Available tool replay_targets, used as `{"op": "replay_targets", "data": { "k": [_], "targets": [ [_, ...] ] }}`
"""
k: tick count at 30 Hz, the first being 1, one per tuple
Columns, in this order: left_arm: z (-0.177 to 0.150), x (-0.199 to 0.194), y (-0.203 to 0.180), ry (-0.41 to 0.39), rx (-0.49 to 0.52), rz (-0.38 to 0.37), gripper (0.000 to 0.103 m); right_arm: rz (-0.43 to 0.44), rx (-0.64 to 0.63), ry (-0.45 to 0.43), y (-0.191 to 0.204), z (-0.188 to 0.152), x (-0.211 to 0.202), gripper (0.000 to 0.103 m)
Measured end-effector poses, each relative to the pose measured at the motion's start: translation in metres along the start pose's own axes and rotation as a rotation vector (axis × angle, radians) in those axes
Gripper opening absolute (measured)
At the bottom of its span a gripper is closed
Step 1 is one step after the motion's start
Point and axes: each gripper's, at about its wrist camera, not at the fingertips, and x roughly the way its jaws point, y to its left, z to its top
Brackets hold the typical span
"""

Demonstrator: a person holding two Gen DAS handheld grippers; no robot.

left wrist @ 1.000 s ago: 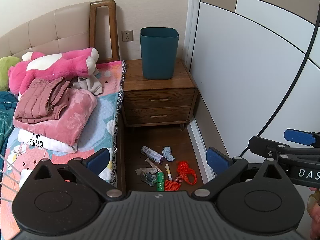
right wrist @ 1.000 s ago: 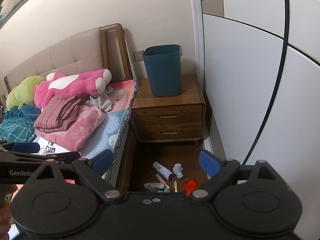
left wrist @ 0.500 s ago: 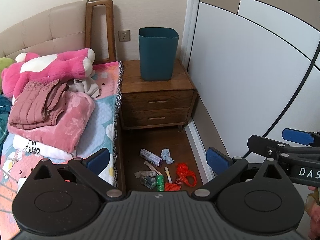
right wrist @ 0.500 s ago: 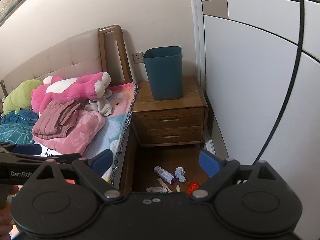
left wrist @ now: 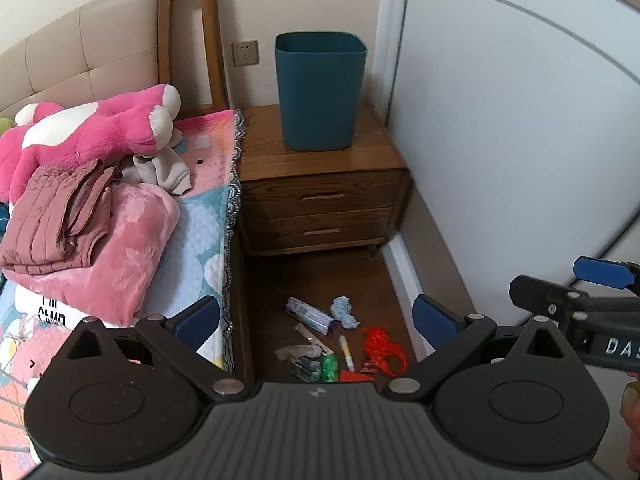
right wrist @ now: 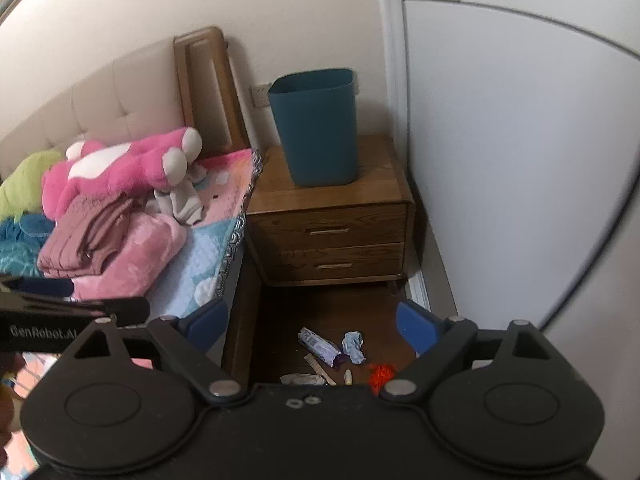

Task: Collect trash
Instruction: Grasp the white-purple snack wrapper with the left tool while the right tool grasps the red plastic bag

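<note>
Location: bedroom in a home.
Evidence: a bed (left wrist: pixel 200 216) with a padded headboard (left wrist: pixel 80 60) and wooden frame, carrying a pink plush toy (left wrist: pixel 92 136), folded clothes (left wrist: pixel 60 208) and a patterned quilt; a two-drawer wooden nightstand (left wrist: pixel 320 208) beside it bearing a teal bin (left wrist: pixel 320 92); a wall socket (left wrist: pixel 245 53); white wardrobe panels (left wrist: pixel 520 140); wooden floor (left wrist: pixel 320 276) with scattered litter (left wrist: pixel 340 340).

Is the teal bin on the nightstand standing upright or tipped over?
Upright. The teal bin stands on its base on the nightstand, open rim facing up. Whether it holds anything cannot be told.
</note>
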Motion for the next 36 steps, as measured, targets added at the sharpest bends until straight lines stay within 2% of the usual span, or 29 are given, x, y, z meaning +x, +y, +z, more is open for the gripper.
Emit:
{"op": "replay_targets", "data": {
  "k": [7, 11, 16, 21, 26, 27, 29, 31, 36],
  "targets": [
    [0.032, 0.080, -0.012, 0.069, -0.050, 0.053, 0.103, 0.062, -0.088, 0.084, -0.057, 0.023, 0.091, 0.088],
    [0.037, 0.135, -0.010, 0.136, -0.069, 0.061, 0.103, 0.052, -0.085, 0.165, -0.076, 0.013, 0.142, 0.084],
    [0.027, 0.218, -0.005, 0.206, -0.050, 0.038, 0.103, 0.056, -0.111, 0.279, -0.083, -0.022, 0.208, 0.083],
    [-0.008, 0.334, -0.002, 0.315, -0.008, 0.031, 0.103, 0.022, -0.112, 0.381, -0.091, -0.066, 0.284, 0.079],
    [-0.040, 0.440, 0.001, 0.364, 0.005, 0.029, 0.098, 0.010, -0.072, 0.438, -0.105, -0.116, 0.370, 0.078],
    [-0.046, 0.463, 0.001, 0.371, 0.004, 0.033, 0.096, 0.007, -0.064, 0.439, -0.109, -0.125, 0.386, 0.078],
    [-0.058, 0.511, 0.001, 0.391, 0.011, 0.058, 0.086, -0.003, -0.056, 0.453, -0.119, -0.143, 0.420, 0.077],
    [-0.070, 0.556, 0.002, 0.422, -0.001, 0.089, 0.083, -0.012, -0.059, 0.472, -0.129, -0.163, 0.455, 0.075],
    [-0.097, 0.659, 0.016, 0.485, -0.074, 0.138, 0.083, -0.055, -0.086, 0.538, -0.156, -0.211, 0.538, 0.072]
  ]
}}
